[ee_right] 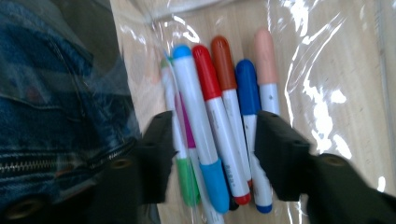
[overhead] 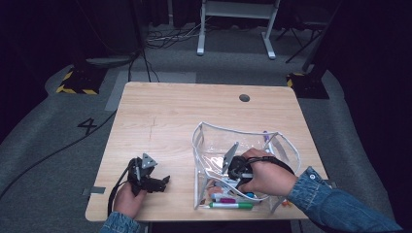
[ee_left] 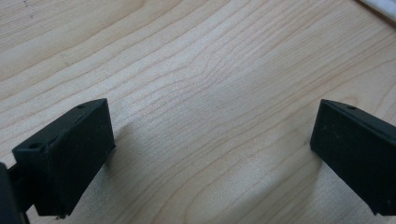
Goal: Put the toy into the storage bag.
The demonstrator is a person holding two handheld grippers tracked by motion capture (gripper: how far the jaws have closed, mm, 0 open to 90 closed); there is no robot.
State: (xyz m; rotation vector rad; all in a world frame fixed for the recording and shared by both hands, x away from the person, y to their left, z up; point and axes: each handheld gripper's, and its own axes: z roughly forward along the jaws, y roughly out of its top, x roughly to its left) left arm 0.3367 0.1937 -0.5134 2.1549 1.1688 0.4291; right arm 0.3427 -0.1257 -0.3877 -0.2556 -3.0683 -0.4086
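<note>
The right hand-held gripper (overhead: 224, 180) reaches down into a clear pouch (overhead: 204, 141) standing open on the right half of the counter (overhead: 165, 111), near its front edge. In the right gripper view its jaws stand spread above a bundle of markers (ee_right: 219, 121) lying flat on the pouch floor; the pads press on none of them, though several pens lie between the jaws. The markers lie side by side, long axes parallel and running along the gripper's line of sight, caps at the far end: light blue (ee_right: 182, 51), red (ee_right: 203, 65), brown (ee_right: 223, 58), dark blue (ee_right: 246, 77) and pink (ee_right: 265, 51). In the high view a green marker (overhead: 232, 206) lies across the pouch's near side, parallel to the counter's front edge. The left hand-held gripper (overhead: 163, 182) rests at the counter's front left, well apart from the pouch, jaws spread over bare wood.
</note>
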